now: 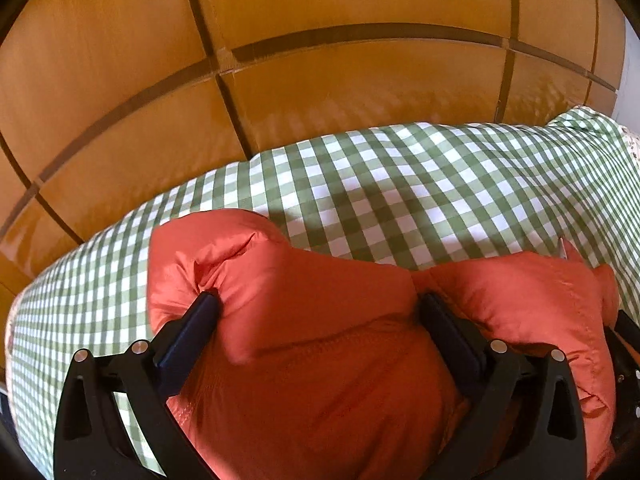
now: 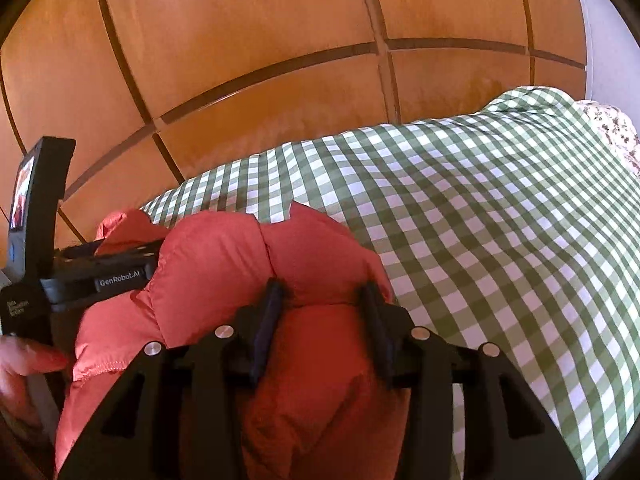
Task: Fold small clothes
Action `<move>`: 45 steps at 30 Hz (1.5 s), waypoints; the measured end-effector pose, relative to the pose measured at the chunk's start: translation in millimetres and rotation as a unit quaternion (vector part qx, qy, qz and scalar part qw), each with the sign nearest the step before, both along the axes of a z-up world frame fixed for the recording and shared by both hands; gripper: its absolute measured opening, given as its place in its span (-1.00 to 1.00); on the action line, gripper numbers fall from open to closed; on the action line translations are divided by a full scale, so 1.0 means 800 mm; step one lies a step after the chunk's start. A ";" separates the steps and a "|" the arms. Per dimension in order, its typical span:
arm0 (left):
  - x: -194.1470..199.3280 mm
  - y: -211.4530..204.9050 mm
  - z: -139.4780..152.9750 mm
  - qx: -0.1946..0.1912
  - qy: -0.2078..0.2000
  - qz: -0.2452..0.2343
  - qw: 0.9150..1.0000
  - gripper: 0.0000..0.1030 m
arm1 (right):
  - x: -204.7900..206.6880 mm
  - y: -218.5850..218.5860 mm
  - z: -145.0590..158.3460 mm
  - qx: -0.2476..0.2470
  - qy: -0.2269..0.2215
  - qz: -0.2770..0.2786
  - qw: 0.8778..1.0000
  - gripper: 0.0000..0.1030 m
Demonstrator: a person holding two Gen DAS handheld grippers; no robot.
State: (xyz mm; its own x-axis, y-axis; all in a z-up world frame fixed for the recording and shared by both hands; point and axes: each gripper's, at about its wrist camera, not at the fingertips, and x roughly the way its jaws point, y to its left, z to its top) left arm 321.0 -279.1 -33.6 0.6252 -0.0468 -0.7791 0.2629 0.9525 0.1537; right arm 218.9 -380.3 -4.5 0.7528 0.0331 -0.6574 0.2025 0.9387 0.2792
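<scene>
Orange, slightly shiny woven fabric fills both wrist views: the small orange garment (image 1: 304,320) is bunched on the green-and-white checked bedspread (image 1: 400,184) near its edge, in front of the brown wooden panelled wall (image 1: 280,20). My left hand-held gripper (image 1: 320,304) has its fingers wide with a thick fold bulging between them, and the right hand-held gripper (image 2: 320,292) is narrower, clamped on a ridge of the cloth (I judge a fold is mid-carry). Next I'd lay the held edge flat, then let go.
</scene>
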 end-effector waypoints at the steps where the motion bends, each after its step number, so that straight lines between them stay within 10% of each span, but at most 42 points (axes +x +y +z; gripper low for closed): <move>1: 0.001 0.000 -0.002 -0.002 0.000 0.001 1.000 0.94 | 0.001 0.001 -0.001 -0.001 0.000 0.000 1.000 -0.17; 10: -0.053 0.028 0.021 -0.039 -0.029 -0.010 0.999 0.94 | -0.008 0.004 -0.006 -0.015 -0.020 0.007 1.000 -0.09; 14: -0.110 0.063 0.038 -0.092 -0.029 -0.012 0.995 0.94 | -0.025 -0.014 0.000 0.013 -0.012 -0.034 0.999 0.63; 22: -0.193 0.107 0.008 -0.162 -0.021 -0.002 0.987 0.94 | -0.083 -0.005 0.010 0.033 -0.003 -0.003 0.999 0.86; 31: -0.174 0.086 0.003 -0.132 -0.011 -0.025 0.991 0.94 | -0.064 -0.029 -0.027 0.103 0.031 -0.007 0.994 0.95; 39: -0.192 0.186 -0.015 -0.328 0.072 0.039 0.941 0.94 | -0.073 -0.049 -0.024 0.191 0.059 0.051 0.979 0.96; 45: -0.189 0.183 -0.035 -0.390 0.152 -0.021 0.908 0.94 | -0.061 -0.062 -0.039 0.275 0.095 0.091 0.952 0.97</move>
State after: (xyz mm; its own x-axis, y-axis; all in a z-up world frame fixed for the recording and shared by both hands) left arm 169.5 -132.5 -61.3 0.3706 -0.6782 -0.6346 0.2193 0.7279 -0.6497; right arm 169.8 -429.8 -36.0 0.5719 0.5297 -0.6264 0.1466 0.6853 0.7133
